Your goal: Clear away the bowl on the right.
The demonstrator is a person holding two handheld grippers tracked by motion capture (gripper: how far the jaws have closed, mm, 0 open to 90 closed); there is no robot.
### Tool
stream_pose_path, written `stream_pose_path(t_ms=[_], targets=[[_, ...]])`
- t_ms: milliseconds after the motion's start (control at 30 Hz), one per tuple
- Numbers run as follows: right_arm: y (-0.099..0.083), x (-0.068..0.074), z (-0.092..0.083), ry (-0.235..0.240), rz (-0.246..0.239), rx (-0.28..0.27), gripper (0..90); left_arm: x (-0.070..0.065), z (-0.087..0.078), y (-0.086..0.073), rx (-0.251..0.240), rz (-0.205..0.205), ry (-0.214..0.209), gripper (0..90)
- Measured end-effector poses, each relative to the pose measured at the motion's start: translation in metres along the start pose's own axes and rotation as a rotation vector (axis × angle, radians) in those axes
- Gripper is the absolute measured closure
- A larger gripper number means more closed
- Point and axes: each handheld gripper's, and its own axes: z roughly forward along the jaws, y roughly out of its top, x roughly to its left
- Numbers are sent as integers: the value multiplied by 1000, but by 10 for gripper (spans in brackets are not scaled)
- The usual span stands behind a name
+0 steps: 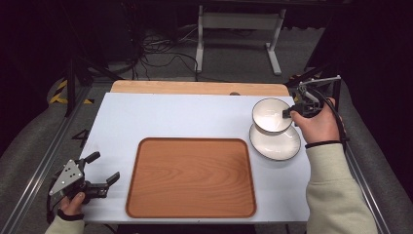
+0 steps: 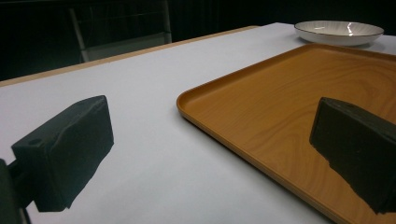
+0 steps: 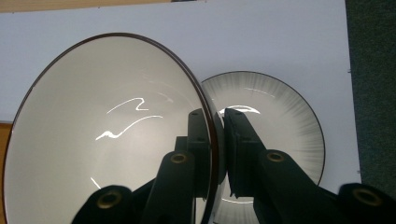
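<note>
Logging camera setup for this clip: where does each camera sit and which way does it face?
High view: above the table's near edge, looking forward and down; both hands, right gripper holding the bowl.
Left gripper view: low, across the tray; own fingers.
Right gripper view: over the lifted bowl, down at the plate.
All share the plate.
</note>
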Motion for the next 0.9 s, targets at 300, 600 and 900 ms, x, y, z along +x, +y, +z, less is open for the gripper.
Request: stream_pose_path(t_ms=[300, 600, 900], targets=[[-1, 31, 0, 38, -58, 13, 819, 0, 0, 0, 1, 3, -2, 3], [-4, 67, 0, 97, -123, 26, 818, 0, 0, 0, 1, 3, -4, 3], [-6, 95, 7, 139, -169, 53, 818, 0, 0, 0, -2, 4, -2, 3]])
